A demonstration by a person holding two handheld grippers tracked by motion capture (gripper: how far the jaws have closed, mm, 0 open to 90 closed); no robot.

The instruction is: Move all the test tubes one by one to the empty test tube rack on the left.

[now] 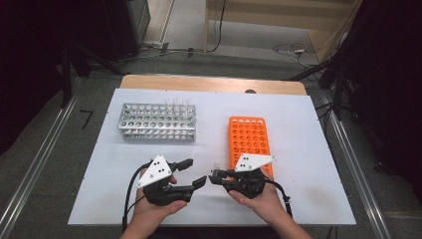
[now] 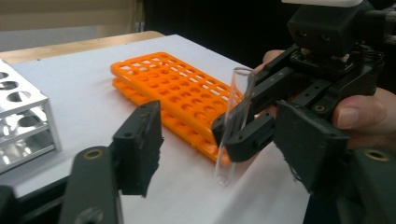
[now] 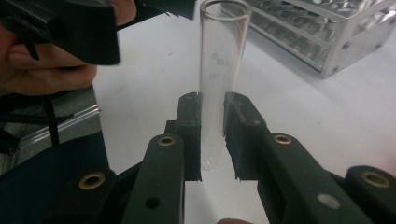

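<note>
A clear glass test tube (image 3: 222, 56) stands upright between the pads of my right gripper (image 3: 212, 135), which is shut on its lower part. In the high view this right gripper (image 1: 213, 177) holds the tube (image 1: 216, 167) just above the white mat, left of the orange rack (image 1: 249, 137). My left gripper (image 1: 195, 172) faces it from the left with its jaws apart. In the left gripper view the tube (image 2: 233, 126) hangs between those open jaws without touching either pad, its round bottom close over the mat.
A metal tube rack (image 1: 157, 122) with a few clear tubes (image 1: 179, 104) at its back right stands at the mat's far left. The orange rack (image 2: 173, 88) lies flat, its holes unfilled. The wooden table edge (image 1: 214, 83) runs behind the mat.
</note>
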